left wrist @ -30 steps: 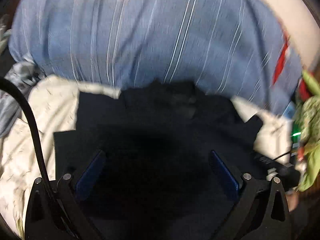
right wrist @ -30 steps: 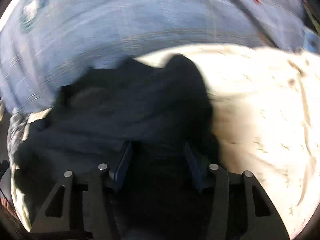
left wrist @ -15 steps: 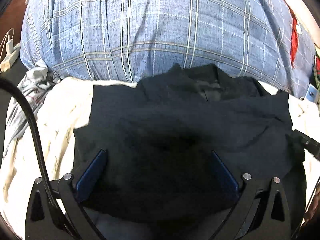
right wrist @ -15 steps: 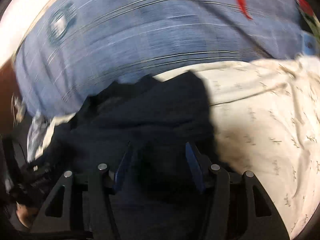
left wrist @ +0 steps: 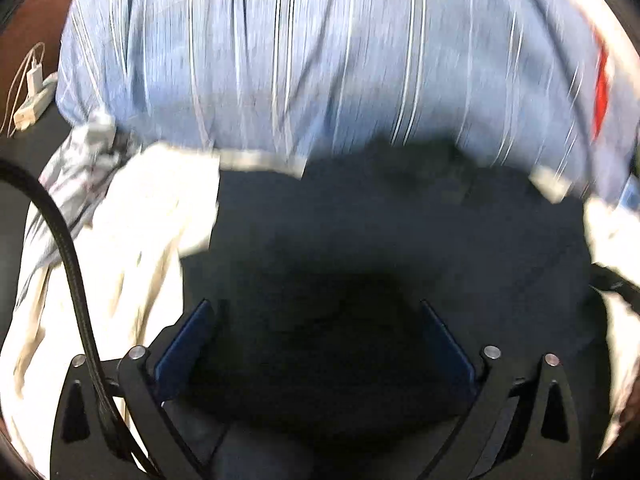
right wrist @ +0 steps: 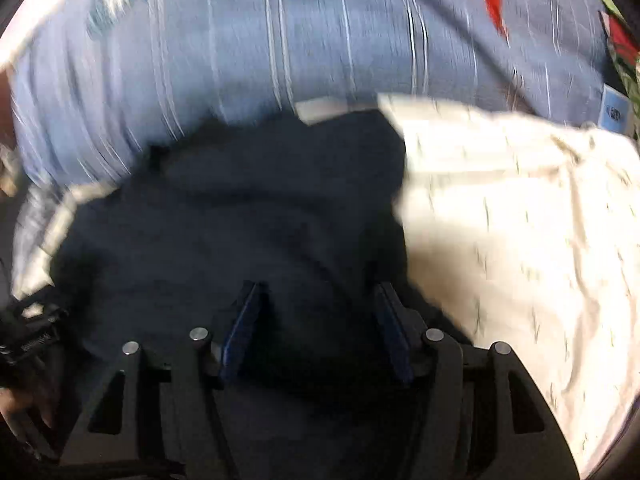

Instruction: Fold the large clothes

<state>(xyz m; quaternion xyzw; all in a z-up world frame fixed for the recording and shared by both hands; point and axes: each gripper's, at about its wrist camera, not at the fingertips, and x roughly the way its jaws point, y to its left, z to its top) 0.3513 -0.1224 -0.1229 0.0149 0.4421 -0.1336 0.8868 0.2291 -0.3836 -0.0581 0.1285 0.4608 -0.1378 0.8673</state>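
Both claws sit low over the large black garment (left wrist: 400, 248), and I'll take them in turn. On my left wrist camera the left claw (left wrist: 316, 340) has its blue-padded fingers (left wrist: 182, 344) spread wide apart, with dark cloth filling the whole gap between them; whether the pads touch the fabric I cannot tell, since that area is in deep shadow. A thick black cable (left wrist: 68, 264) arcs across the view just left of the left finger.

On the right wrist camera the right claw (right wrist: 318, 330) stands with its fingers (right wrist: 244, 324) partly apart, narrower than the left pair. Black cloth rises in a fold between them, but I cannot tell whether they pinch it or only straddle it.

The garment lies ahead of and beneath both claws — spread on a cream printed sheet (right wrist: 520, 220) that shows to the right of the right claw and to the left of the left claw. Beyond the garment, a blue plaid bedcover with pale stripes (left wrist: 320, 60) bulges up and fills the far field, with a red strip (left wrist: 600, 88) at its right edge. Crumpled grey fabric (left wrist: 80, 168) lies far left of the left claw, near a white charger and cord (left wrist: 34, 92). Both views are blurred — fine detail is lost.
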